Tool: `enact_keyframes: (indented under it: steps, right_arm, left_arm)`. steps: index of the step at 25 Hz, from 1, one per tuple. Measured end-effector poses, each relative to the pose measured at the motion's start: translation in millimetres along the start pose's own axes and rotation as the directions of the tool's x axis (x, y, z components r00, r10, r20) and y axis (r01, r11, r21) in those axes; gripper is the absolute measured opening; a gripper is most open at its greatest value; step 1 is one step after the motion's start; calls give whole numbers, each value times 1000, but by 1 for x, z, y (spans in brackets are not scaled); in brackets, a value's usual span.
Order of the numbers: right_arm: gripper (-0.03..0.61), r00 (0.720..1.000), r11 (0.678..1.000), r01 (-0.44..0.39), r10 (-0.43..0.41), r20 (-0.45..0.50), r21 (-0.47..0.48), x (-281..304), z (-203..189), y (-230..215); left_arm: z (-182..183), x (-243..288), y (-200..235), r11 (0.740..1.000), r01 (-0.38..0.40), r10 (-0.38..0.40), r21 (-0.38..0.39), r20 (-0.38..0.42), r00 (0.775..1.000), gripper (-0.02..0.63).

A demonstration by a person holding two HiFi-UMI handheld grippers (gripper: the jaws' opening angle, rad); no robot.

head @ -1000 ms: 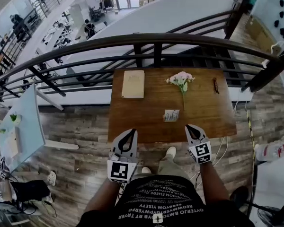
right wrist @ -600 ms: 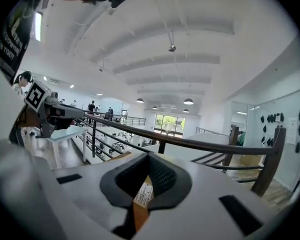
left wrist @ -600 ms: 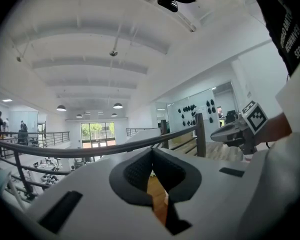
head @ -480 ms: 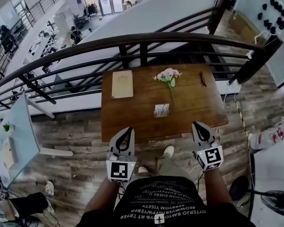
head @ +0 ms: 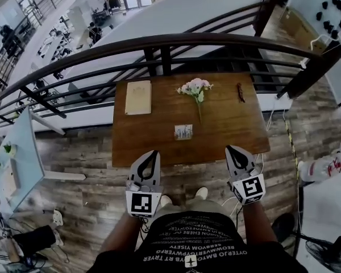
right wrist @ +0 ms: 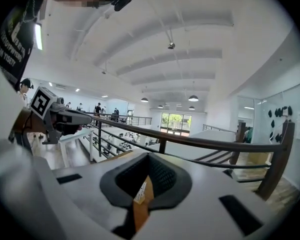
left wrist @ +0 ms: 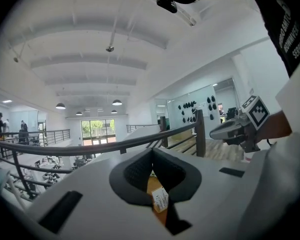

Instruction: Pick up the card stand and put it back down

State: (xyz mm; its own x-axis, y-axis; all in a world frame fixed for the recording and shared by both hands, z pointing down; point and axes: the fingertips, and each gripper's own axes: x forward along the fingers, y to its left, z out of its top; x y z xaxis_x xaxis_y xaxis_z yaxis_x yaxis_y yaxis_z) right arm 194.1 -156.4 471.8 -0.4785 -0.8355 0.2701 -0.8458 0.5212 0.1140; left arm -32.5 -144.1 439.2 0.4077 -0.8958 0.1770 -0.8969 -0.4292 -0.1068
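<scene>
Card stand (head: 183, 132) mid-tabletop (head: 238, 135), frame centre, nothing blocking it. Notebook (head: 138, 97) upper left of it, flowers (head: 194, 87) just above, small dark item (head: 239, 92) upper right. Left gripper (head: 152, 153) and right gripper (head: 231, 149) below tabletop edge, fingers closed, empty.

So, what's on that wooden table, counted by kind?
Book: 1
Flower bunch: 1
Card stand: 1
Small dark object, too small to identify: 1
Total: 4
</scene>
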Motion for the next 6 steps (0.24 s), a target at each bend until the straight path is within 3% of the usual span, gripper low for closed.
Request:
enact_keyframes:
  steps: [6]
  right_arm:
    - [14,997,995,-69,71,-26,76,14,-29,-47]
  left_arm:
    - [4,49,-47,999,6,-8,-34,-36,999,23]
